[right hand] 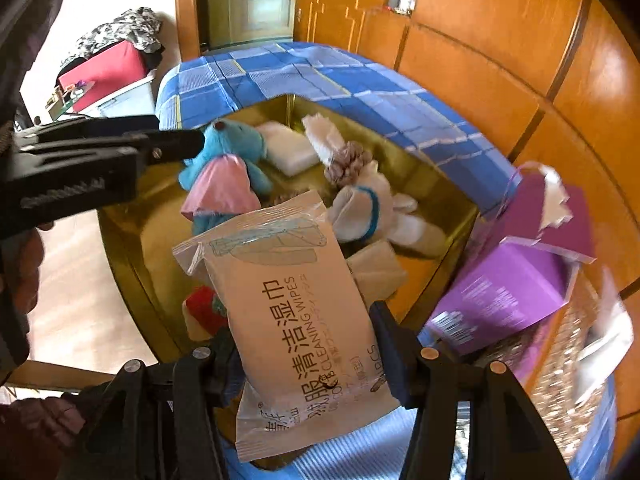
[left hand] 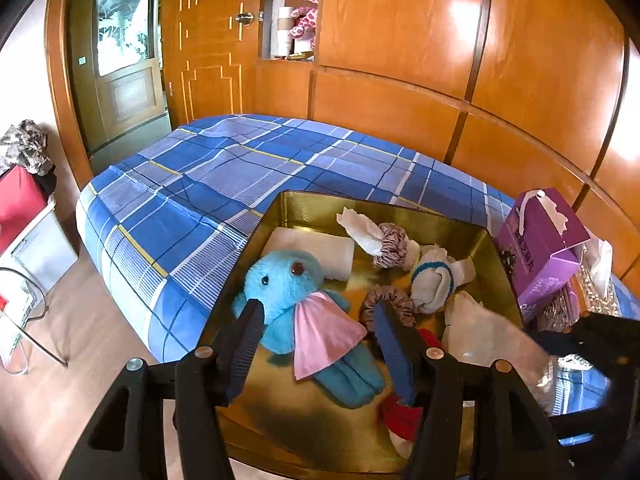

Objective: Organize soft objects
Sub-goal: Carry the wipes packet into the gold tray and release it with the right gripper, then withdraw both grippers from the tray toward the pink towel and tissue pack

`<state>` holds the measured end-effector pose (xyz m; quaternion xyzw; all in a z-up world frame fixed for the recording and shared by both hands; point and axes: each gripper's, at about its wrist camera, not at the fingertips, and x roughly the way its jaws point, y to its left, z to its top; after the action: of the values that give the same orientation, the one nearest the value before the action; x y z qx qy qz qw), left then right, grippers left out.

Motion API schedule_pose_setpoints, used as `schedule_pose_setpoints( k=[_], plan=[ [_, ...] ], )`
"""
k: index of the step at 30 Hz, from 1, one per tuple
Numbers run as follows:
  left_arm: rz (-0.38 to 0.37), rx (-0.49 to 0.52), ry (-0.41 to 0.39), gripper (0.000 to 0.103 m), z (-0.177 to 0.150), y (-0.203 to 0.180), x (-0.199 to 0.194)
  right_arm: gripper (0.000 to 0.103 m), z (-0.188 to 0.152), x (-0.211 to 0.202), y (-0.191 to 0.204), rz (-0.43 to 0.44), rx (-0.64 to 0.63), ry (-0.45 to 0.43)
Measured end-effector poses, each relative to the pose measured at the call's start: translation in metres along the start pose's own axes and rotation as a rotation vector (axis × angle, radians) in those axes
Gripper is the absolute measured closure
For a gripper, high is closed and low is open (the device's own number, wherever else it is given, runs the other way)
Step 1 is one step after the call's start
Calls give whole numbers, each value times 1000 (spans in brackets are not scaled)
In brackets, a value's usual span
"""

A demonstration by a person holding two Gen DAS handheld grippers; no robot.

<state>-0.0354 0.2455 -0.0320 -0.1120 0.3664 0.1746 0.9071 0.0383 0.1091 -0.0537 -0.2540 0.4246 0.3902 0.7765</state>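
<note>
A gold tin (left hand: 308,204) sits on the blue plaid bed (left hand: 224,176). In it lie a blue plush toy (left hand: 288,292) with a pink cape, a scrunchie (left hand: 386,300), a rolled white sock (left hand: 430,280), a folded white cloth (left hand: 320,248) and a red item (left hand: 400,412). My left gripper (left hand: 316,316) is open, its fingers either side of the plush and apart from it. My right gripper (right hand: 304,320) is shut on a pack of wet wipes (right hand: 296,304) and holds it over the tin (right hand: 132,240). The left gripper also shows in the right wrist view (right hand: 176,144).
A purple tissue box (left hand: 540,252) stands right of the tin, with a glittery box (right hand: 568,360) beside it. Orange wooden wardrobe panels (left hand: 440,60) back the bed. A red box (left hand: 20,204) and wire rack stand on the floor at left.
</note>
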Motion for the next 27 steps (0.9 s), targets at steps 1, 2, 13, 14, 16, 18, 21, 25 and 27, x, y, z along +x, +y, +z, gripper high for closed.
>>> schedule_pose_setpoints(
  k=[1, 2, 13, 14, 16, 18, 21, 25, 27],
  plan=[
    [0, 2, 0, 45, 0, -1, 0, 46, -2, 1, 2, -3, -4, 1],
    [0, 4, 0, 45, -1, -1, 0, 46, -3, 4, 4, -5, -6, 8],
    [-4, 13, 2, 44, -2, -4, 0, 37, -14, -6, 12, 52, 22, -8],
    [-5, 14, 0, 44, -2, -4, 0, 37, -14, -11, 11, 61, 34, -25],
    [-5, 18, -4, 44, -2, -6, -1, 36, -15, -19, 9, 74, 55, -51],
    [-6, 20, -6, 44, -2, -7, -2, 36, -16, -25, 6, 77, 71, -70],
    [-7, 23, -11, 43, -2, -8, -3, 37, -20, -36, 3, 66, 88, -93],
    [-11, 27, -13, 43, -2, -10, -5, 37, -29, -47, 1, 37, 94, -115],
    [-13, 31, -18, 43, -1, -11, -7, 37, -34, -52, -2, 30, 110, -129]
  ],
)
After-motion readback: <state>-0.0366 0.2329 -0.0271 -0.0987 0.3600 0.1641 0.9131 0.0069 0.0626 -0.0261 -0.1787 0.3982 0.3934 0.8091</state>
